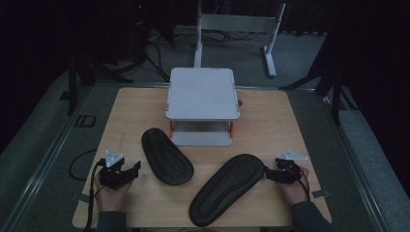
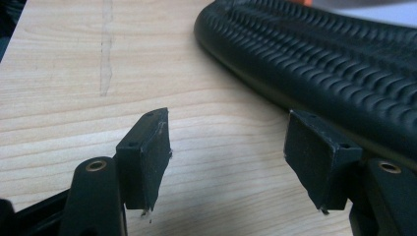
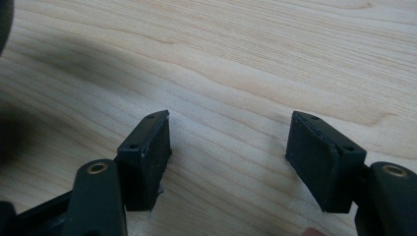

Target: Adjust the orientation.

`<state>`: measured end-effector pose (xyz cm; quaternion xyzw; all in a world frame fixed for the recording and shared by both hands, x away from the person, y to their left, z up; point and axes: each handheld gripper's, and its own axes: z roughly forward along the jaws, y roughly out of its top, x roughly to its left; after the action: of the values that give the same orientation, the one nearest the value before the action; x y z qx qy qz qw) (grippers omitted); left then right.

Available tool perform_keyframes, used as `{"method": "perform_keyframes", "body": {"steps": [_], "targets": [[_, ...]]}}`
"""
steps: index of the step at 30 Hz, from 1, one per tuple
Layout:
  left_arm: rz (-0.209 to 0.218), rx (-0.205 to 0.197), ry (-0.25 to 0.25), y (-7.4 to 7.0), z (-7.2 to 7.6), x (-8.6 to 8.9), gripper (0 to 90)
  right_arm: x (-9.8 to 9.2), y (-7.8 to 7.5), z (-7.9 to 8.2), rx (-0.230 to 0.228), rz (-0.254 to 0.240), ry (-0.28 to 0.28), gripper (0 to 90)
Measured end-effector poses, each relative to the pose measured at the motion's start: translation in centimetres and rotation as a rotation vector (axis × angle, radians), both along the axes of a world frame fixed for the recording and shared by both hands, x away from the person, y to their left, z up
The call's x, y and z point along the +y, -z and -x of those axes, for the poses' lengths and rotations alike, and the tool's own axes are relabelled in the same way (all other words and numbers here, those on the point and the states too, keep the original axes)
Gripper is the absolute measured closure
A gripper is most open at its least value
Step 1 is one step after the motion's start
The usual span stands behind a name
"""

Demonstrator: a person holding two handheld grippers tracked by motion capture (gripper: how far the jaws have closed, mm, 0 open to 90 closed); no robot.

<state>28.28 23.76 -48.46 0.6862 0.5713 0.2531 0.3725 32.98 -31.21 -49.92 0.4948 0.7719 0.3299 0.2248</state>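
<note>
Two black ribbed shoe soles lie flat on the wooden table (image 1: 130, 111). The left sole (image 1: 167, 155) lies left of centre; the right sole (image 1: 228, 188) runs diagonally toward the front. My left gripper (image 1: 135, 168) rests at the front left, just left of the left sole, jaws open with bare wood between them; that sole's ribbed edge (image 2: 314, 64) runs beside its right pad (image 2: 314, 162). At the right, my right gripper (image 1: 267, 173) sits close to the upper tip of the right sole, open (image 3: 228, 157) over bare wood.
A small white two-level stand (image 1: 203, 94) with orange posts occupies the table's back centre. Beyond the table, cables and a white frame (image 1: 237, 29) stand on the dark floor. Hands grip both tools near the front edge.
</note>
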Motion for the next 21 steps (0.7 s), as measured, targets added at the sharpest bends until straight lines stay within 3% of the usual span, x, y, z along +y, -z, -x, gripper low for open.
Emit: {"method": "perform_keyframes", "body": {"steps": [3,4,7,8,13,19,21], "targets": [[-0.006,-0.003,0.017,-0.1,0.3,-0.3,34.1,0.0,0.0,0.0,-0.001,0.0,0.001,32.9],[-0.044,-0.018,0.055,-0.3,0.9,-1.0,34.1,0.0,0.0,0.0,0.0,0.0,0.003,33.0],[-0.055,-0.035,0.073,-0.4,1.4,-1.5,34.1,0.0,0.0,0.0,0.0,0.001,0.004,33.0],[-0.076,-0.039,0.099,-0.4,1.9,-1.9,34.1,0.0,0.0,0.0,0.001,0.001,0.005,33.0],[-0.077,-0.044,0.127,-0.2,2.4,-2.4,34.0,0.0,-0.2,0.2,0.005,0.01,0.006,38.5],[-0.094,-0.015,0.183,0.4,2.6,-3.7,33.6,-0.8,-1.8,0.8,-0.05,0.002,0.032,42.6],[-0.106,-0.004,0.199,0.6,2.6,-4.1,32.6,-1.3,-3.4,1.2,-0.093,-0.015,0.047,43.6]]}}
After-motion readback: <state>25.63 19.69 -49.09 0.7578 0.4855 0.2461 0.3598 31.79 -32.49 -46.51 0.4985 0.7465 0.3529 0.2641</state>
